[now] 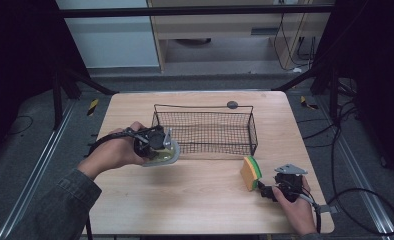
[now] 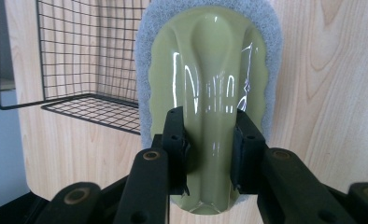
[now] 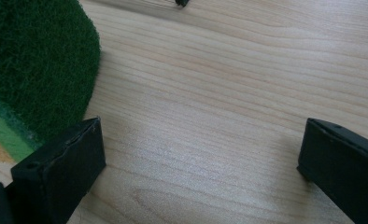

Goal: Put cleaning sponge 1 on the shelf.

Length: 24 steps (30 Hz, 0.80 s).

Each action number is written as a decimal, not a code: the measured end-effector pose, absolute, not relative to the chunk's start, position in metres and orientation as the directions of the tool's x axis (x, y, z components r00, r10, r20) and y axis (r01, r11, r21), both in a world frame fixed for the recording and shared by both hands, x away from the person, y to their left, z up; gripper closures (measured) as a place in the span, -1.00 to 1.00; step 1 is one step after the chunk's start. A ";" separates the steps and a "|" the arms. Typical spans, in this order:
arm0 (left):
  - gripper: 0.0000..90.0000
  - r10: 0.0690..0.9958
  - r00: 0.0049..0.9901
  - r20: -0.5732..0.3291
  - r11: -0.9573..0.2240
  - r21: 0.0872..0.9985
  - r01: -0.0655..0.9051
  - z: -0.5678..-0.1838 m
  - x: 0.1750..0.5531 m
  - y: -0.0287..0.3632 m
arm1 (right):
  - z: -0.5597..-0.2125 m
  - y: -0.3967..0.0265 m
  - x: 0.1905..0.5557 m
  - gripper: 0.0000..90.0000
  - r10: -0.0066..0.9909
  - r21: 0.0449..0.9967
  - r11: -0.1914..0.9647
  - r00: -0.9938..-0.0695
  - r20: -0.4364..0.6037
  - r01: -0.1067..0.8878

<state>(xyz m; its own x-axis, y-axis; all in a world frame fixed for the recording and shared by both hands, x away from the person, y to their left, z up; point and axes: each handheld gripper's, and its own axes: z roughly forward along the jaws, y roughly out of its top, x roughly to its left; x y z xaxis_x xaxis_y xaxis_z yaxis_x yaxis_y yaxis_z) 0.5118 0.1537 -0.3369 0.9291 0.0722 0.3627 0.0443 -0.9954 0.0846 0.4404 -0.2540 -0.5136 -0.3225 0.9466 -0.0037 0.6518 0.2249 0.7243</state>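
Light, glossy and slippery scrubber (image 2: 209, 93) clamped by the left gripper (image 2: 209, 156) across its stiff handle ridge, soft pad underneath; right gripper (image 3: 198, 158) wide, empty, beside the sponge (image 3: 32, 65).

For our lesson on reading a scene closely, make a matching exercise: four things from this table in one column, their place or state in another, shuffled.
1 scrubber
2 sponge
3 basket
4 right tongs

a standing on edge on the table
b open, nothing between them
c clamped in the left tongs
d nothing inside, at the far side of the table

Pairs: 1c, 2a, 3d, 4b
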 end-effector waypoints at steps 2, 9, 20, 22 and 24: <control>0.57 0.060 0.925 0.374 -0.995 0.093 0.027 -0.333 0.513 0.155 | -0.514 -0.254 0.440 -0.98 0.947 0.725 0.225 -0.322 -0.004 0.652; 0.57 0.085 0.915 0.395 -0.993 0.111 0.044 -0.318 0.521 0.159 | -0.514 -0.254 0.440 -0.98 0.948 0.724 0.223 -0.319 -0.005 0.652; 0.57 0.080 0.898 0.434 -0.994 0.106 0.037 -0.299 0.542 0.151 | -0.514 -0.254 0.440 -0.98 0.948 0.725 0.222 -0.318 -0.004 0.652; 0.57 0.069 0.895 0.440 -0.995 0.097 0.029 -0.298 0.544 0.148 | -0.514 -0.254 0.440 -0.98 0.948 0.725 0.221 -0.317 -0.004 0.652; 0.57 0.072 0.892 0.445 -0.994 0.104 0.028 -0.296 0.549 0.145 | -0.514 -0.254 0.441 -0.99 0.948 0.725 0.224 -0.318 -0.007 0.652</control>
